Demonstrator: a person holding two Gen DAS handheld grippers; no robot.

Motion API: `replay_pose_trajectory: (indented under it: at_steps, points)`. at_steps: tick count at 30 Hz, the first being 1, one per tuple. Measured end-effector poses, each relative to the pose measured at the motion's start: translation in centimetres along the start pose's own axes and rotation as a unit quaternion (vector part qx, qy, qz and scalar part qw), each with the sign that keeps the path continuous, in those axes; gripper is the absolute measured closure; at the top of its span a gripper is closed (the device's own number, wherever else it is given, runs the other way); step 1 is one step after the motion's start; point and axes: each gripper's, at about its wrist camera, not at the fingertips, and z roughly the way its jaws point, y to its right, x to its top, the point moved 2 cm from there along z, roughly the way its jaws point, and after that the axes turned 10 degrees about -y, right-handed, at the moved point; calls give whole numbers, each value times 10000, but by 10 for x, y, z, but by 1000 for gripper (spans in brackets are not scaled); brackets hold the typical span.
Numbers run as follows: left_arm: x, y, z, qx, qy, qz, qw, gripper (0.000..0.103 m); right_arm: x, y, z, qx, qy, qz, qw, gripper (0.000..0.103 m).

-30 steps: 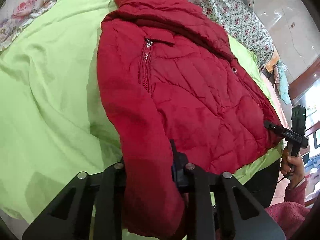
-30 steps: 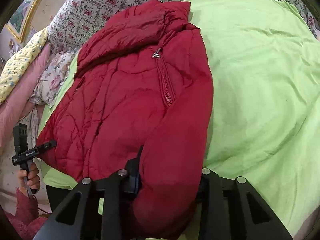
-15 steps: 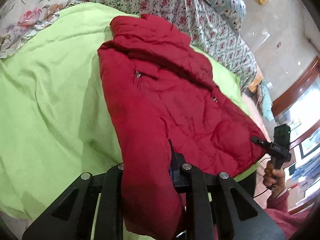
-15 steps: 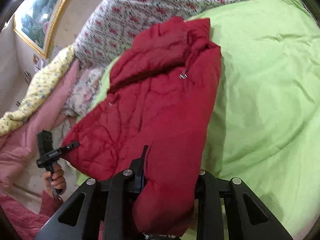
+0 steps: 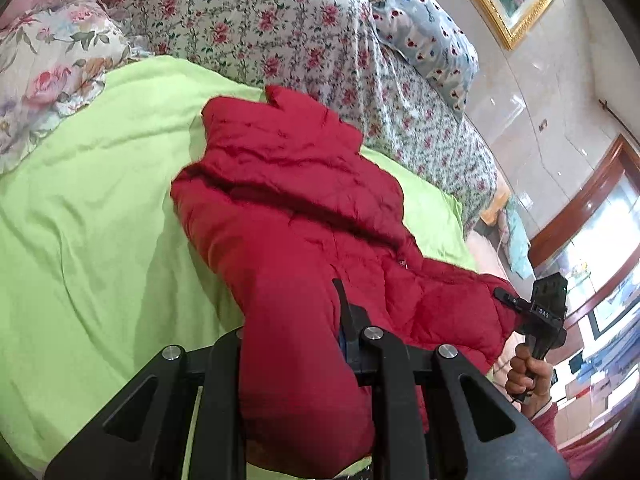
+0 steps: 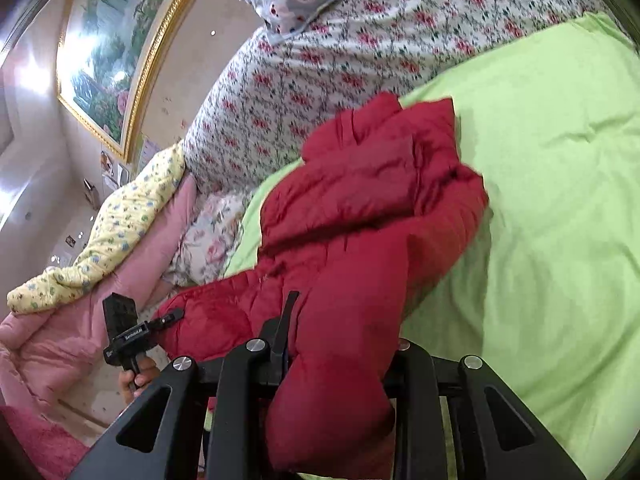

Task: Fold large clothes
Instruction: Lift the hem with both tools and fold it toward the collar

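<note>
Lime-green bedding [image 5: 80, 216] is spread across a bed, with wide bare stretches seen to the left of the garment in the left wrist view and to its right in the right wrist view. Floral quilts [image 5: 280, 28] and pillows are heaped along the far edge, and a gilt-framed painting [image 6: 108, 52] is hung on the wall behind.

A red puffer jacket [image 5: 304, 208] is laid on the green cover with its collar toward the quilts. Its shell is quilted and wrinkled, and a small metal snap is visible on the front. The near part is raised off the bed.

The left gripper [image 5: 292, 340] is closed on a thick fold of the jacket, held between its black fingers. The right gripper [image 6: 340, 352] is likewise clamped on jacket fabric. In each view the other gripper is seen at the jacket's far corner, held in a hand. Small white lettering is printed on both, but it cannot be read with certainty.
</note>
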Motion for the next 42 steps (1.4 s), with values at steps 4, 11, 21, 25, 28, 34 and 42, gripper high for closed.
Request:
replay_pose_trajectory:
  at_steps: [4, 11, 21, 25, 28, 34, 42]
  points:
    - [14, 1, 0, 134, 124, 3, 9998, 86, 18, 2, 2, -184, 193, -16, 9996, 78]
    - [49, 2, 4, 145, 376, -182, 9990, 86, 52, 5, 12, -411, 512, 39, 9978, 78]
    - [91, 3, 17, 347, 587, -308, 9972, 86, 99, 11, 33, -697, 847, 110, 9939, 78]
    - [108, 1, 26, 425, 650, -341, 9964, 86, 115, 15, 42, -771, 944, 157, 9924, 78]
    - [124, -1, 35, 483, 715, -420, 9954, 86, 130, 21, 50, -820, 1064, 262, 9906, 78]
    - [154, -11, 58, 644, 741, -576, 9935, 86, 155, 37, 70, -979, 1215, 448, 9867, 77]
    - [185, -31, 94, 1096, 673, -714, 9891, 86, 180, 60, 96, -1455, 1283, 577, 9793, 76]
